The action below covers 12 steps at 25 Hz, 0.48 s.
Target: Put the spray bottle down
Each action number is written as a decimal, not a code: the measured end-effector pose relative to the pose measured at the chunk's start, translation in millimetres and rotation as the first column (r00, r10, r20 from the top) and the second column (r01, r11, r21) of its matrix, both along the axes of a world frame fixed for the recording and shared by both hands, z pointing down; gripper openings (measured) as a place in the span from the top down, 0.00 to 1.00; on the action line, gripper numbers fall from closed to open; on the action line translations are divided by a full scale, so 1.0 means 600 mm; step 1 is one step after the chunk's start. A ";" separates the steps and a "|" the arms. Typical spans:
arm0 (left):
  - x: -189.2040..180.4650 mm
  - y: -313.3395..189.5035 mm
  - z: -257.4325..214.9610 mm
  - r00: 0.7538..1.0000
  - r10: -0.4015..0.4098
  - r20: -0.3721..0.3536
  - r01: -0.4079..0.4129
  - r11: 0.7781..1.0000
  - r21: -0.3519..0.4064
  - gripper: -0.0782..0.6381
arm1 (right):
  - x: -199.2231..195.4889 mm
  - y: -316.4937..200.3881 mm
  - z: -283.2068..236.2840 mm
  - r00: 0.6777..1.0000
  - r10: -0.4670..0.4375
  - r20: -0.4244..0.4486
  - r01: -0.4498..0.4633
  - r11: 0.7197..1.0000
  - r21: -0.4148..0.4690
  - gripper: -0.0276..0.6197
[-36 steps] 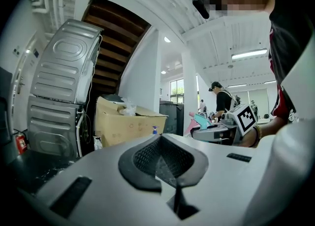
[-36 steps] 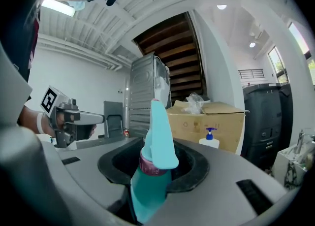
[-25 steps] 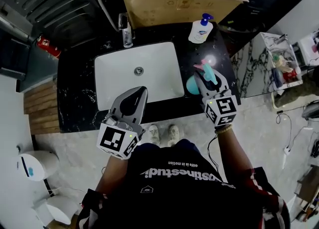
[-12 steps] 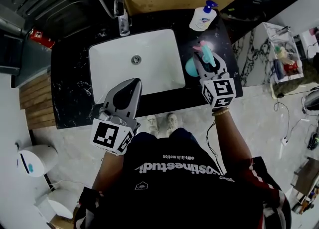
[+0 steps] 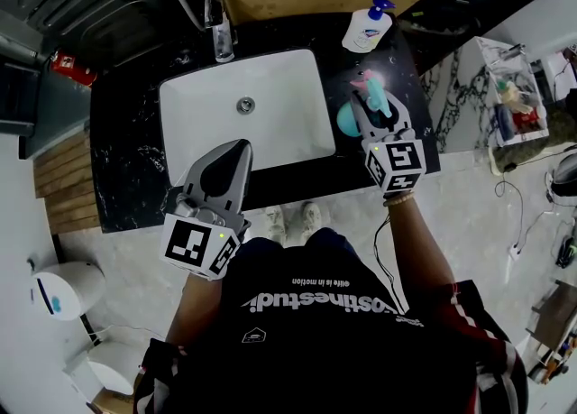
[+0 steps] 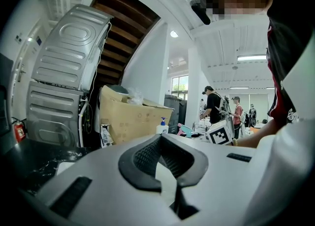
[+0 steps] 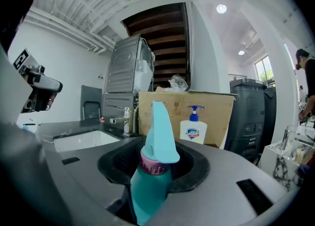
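The person is holding both arms out in front, elbows bent, one gripper in each hand. The left gripper [image 5: 238,151] is pointing forward, close to level, its jaws resting together with nothing between them. The right gripper [image 5: 368,116] (tipping slightly downward) is clamping its jaws around the upright spray bottle [image 5: 345,121], the bare right forearm stretching out behind it
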<state>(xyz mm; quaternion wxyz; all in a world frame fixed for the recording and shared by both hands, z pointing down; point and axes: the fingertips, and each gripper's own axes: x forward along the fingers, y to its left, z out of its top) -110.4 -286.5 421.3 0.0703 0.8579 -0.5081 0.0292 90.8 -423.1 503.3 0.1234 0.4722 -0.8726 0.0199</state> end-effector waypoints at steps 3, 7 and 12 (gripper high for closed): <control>-0.001 0.002 0.000 1.000 0.002 0.000 -0.002 1.000 0.001 0.87 | -0.003 0.000 0.001 1.000 -0.001 -0.012 0.001 1.000 0.004 0.69; -0.001 0.003 -0.004 1.000 0.003 -0.001 -0.003 1.000 0.006 0.87 | -0.001 -0.001 0.001 1.000 0.009 -0.006 -0.009 1.000 0.005 0.68; -0.002 0.008 -0.010 1.000 0.008 0.001 -0.008 1.000 0.014 0.87 | -0.001 0.000 0.002 1.000 0.017 0.005 -0.017 1.000 -0.001 0.67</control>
